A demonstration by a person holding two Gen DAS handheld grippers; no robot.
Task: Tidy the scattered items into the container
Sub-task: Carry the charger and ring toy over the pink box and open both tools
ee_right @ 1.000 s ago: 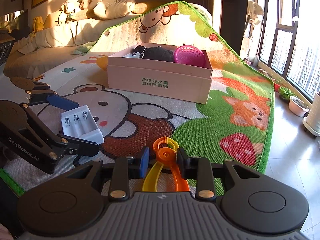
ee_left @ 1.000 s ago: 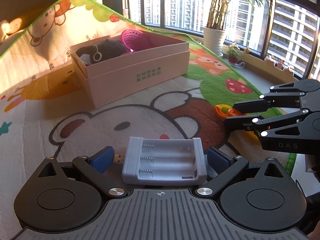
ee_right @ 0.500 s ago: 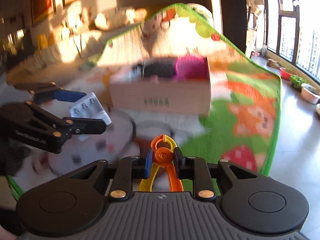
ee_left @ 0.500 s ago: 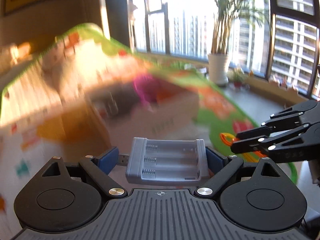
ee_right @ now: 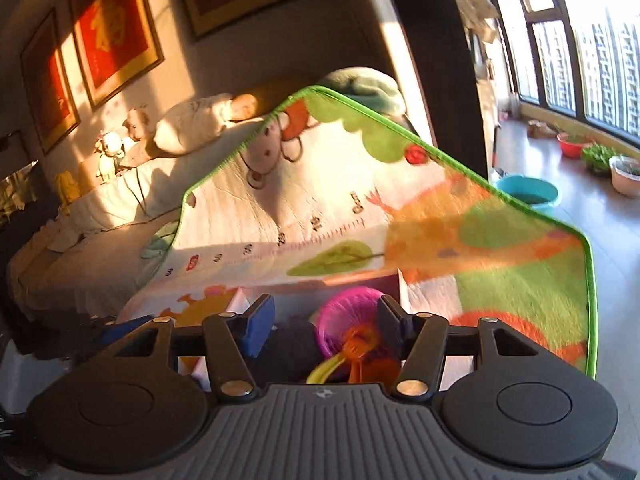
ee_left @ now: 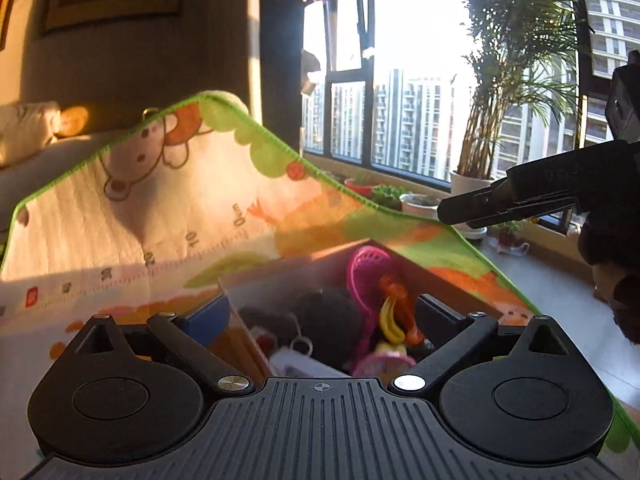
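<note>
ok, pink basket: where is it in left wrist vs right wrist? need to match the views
Left wrist: pink basket stands tilted in the box, centre frame, between the open jaws, black item to its left.
Right wrist: pink basket low centre, inside the box, between the open jaws, orange and yellow toy tongs in front of it.
Shared landmark: the play mat's green edge.

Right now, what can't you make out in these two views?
- Left wrist: pale item in the box, lower part hidden by left gripper body.
- Right wrist: orange-yellow toy blurred, lower end hidden by right gripper body.
- Both: box floor mostly covered by contents.
</note>
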